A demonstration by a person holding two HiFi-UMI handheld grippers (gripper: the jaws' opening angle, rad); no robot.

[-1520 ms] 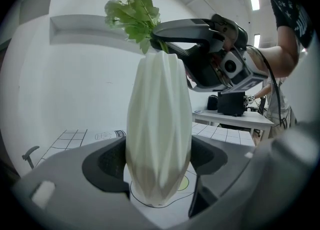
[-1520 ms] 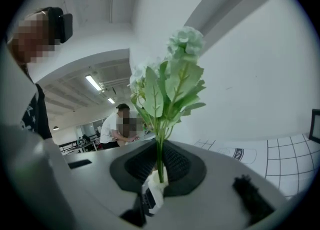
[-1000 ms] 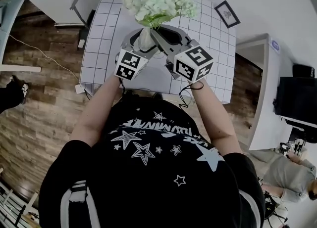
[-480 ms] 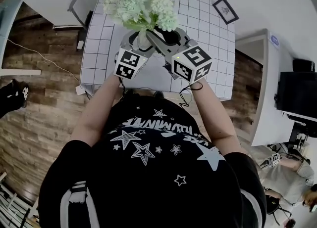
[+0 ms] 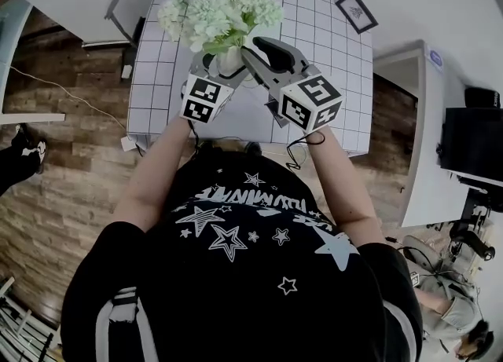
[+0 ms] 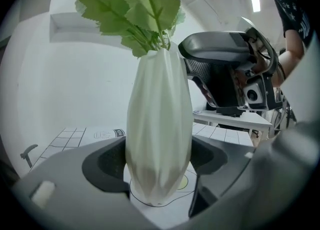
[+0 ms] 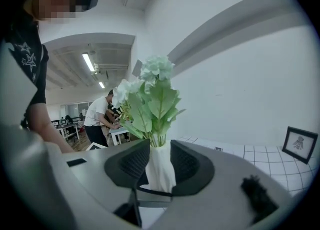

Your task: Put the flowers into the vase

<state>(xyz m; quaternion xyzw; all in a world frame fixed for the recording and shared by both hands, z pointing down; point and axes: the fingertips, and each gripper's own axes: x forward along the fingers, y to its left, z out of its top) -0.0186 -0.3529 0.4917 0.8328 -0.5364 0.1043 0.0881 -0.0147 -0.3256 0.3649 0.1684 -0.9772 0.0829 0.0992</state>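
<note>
Bracing the vase (image 6: 159,124) upright on the table (image 5: 330,54), your left gripper (image 5: 222,66) had its jaws partly open and pressed on the vase's sides. The flowers (image 5: 220,11) stood with their stems in the vase. Your right gripper (image 7: 159,166) had just been opening its jaws; they stood wide, the vase neck in the gap, ungripped. Insertion looked complete and release was in hand. The next move called for drawing the right gripper back clear of the leaves.

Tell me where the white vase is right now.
In the head view's upper centre, the white vase stands near the middle of the gridded table, clasped by the left tongs, with the flowers in it.
</note>
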